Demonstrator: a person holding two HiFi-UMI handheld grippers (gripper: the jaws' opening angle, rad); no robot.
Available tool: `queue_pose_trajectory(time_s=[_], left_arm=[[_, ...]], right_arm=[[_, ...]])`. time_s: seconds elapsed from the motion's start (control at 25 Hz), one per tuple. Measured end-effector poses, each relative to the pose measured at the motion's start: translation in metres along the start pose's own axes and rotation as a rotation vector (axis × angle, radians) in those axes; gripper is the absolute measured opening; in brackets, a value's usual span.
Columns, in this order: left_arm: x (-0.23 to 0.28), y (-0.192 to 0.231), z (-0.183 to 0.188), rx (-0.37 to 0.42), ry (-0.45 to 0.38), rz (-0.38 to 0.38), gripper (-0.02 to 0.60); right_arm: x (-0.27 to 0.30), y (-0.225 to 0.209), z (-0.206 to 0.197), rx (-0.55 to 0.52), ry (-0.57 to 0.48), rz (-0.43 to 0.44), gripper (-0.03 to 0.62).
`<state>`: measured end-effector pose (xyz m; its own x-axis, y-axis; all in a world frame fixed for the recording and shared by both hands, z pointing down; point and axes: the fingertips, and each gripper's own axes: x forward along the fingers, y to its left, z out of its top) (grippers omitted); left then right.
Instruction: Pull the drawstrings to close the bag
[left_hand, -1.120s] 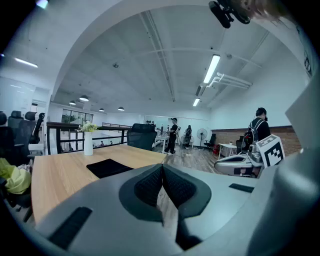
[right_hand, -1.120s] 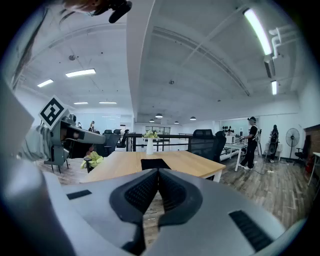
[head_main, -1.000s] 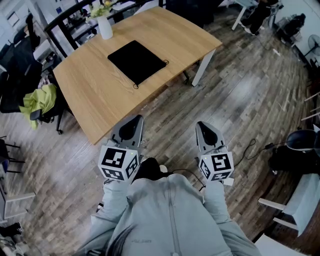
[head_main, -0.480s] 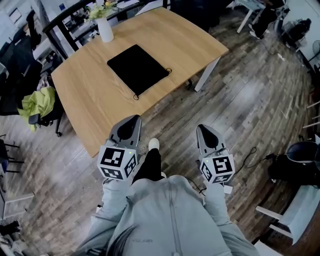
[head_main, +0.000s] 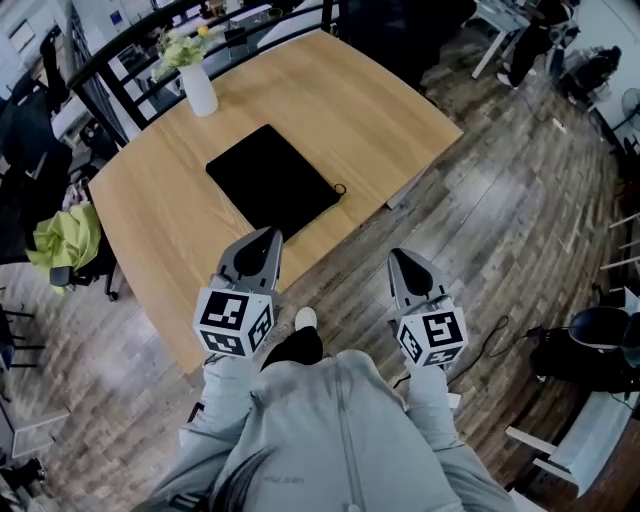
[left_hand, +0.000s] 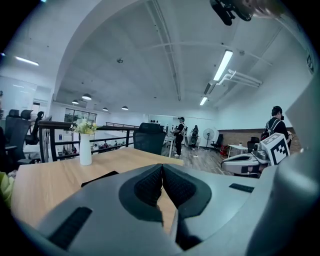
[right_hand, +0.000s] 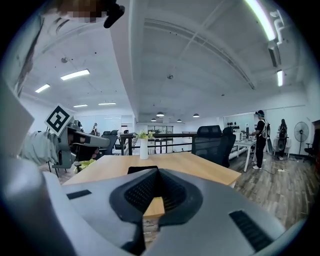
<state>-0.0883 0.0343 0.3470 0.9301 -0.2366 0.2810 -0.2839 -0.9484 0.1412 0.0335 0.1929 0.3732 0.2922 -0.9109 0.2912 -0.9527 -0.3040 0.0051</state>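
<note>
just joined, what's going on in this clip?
A person holds a gripper in each hand, facing a wooden table. A flat black drawstring bag lies on it, with a cord loop showing at one corner and a white vase of flowers further back. The left gripper and right gripper are held out side by side, jaws shut and empty, short of the bag. Nothing has been gripped or pulled yet.
</note>
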Motion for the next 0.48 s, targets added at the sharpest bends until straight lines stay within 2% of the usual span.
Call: queue_pose_trajectory(time_s=[0.48], left_arm=[[0.049,0.057,0.004,-0.016,0.035,0.017,0.028]], right_arm=[[0.071,-0.013,0.005,0.013,0.042,0.004,0.023]])
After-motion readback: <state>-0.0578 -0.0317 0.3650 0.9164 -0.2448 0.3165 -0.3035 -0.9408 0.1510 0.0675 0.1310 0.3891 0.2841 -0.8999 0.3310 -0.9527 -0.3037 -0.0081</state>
